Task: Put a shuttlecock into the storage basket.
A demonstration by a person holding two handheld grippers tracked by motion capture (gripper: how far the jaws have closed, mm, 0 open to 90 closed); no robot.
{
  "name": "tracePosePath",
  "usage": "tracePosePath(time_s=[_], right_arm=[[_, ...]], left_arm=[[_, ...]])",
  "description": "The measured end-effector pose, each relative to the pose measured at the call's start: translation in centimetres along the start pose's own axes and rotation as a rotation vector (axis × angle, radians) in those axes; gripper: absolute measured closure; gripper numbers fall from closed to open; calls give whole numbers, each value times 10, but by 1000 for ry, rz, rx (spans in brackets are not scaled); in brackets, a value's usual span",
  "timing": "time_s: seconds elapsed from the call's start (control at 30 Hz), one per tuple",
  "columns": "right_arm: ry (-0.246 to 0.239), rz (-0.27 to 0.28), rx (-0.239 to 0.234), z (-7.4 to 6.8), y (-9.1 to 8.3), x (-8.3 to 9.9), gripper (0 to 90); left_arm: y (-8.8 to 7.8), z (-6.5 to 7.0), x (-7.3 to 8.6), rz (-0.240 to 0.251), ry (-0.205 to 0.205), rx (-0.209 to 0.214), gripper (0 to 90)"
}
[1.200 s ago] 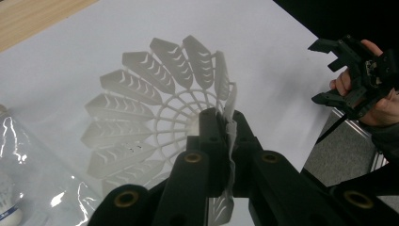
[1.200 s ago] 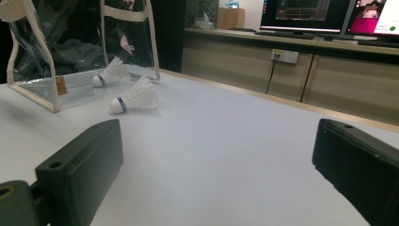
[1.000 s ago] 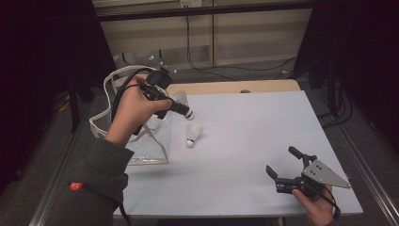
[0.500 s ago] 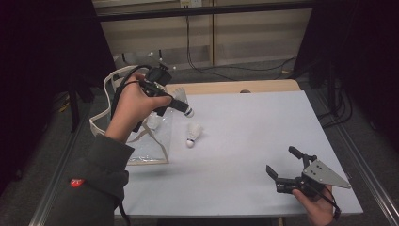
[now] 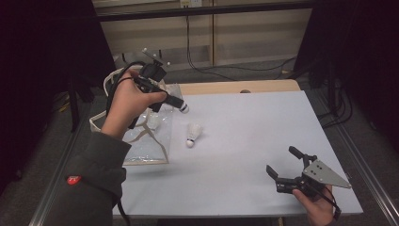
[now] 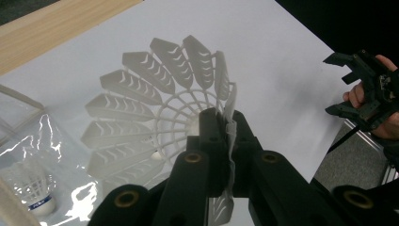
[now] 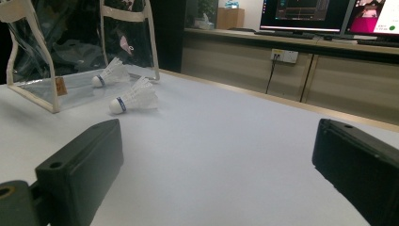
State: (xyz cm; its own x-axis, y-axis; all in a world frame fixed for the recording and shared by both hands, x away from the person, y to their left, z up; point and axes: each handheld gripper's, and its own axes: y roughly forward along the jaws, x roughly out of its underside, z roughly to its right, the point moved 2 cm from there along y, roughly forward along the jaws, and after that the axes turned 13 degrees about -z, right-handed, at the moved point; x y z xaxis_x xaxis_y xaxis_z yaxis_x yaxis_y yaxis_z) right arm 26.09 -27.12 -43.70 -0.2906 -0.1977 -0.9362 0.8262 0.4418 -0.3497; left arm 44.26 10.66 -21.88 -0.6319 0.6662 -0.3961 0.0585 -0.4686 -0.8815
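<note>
- Left gripper (image 6: 221,136) pinches a shuttlecock (image 6: 155,99) by its skirt edge, raised just above the bag (image 5: 146,141); it has crept slightly bagward.
- Right gripper (image 5: 287,165) stays spread, well away.
- Second shuttlecock (image 5: 192,134) lies beside the bag; a third (image 7: 109,73) seems inside.
- Drop-in looks next.

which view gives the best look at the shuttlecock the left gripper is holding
The left gripper view: the held shuttlecock is seen close up, its skirt edge pinched between the left gripper jaws. In the high view it is just a small white tip past the hand. The right gripper view gives no clear sight of it.
</note>
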Motion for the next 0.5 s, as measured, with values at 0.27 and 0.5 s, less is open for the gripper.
tracePosePath(time_s=[0.27, 0.5], right_arm=[[1, 1, -3, -1, 0, 0, 24], [-1, 0, 0, 0, 0, 0, 24]], left_arm=[[-5, -5, 2, 8, -16, -12, 878], [-8, -9, 2, 17, -32, -15, 878]])
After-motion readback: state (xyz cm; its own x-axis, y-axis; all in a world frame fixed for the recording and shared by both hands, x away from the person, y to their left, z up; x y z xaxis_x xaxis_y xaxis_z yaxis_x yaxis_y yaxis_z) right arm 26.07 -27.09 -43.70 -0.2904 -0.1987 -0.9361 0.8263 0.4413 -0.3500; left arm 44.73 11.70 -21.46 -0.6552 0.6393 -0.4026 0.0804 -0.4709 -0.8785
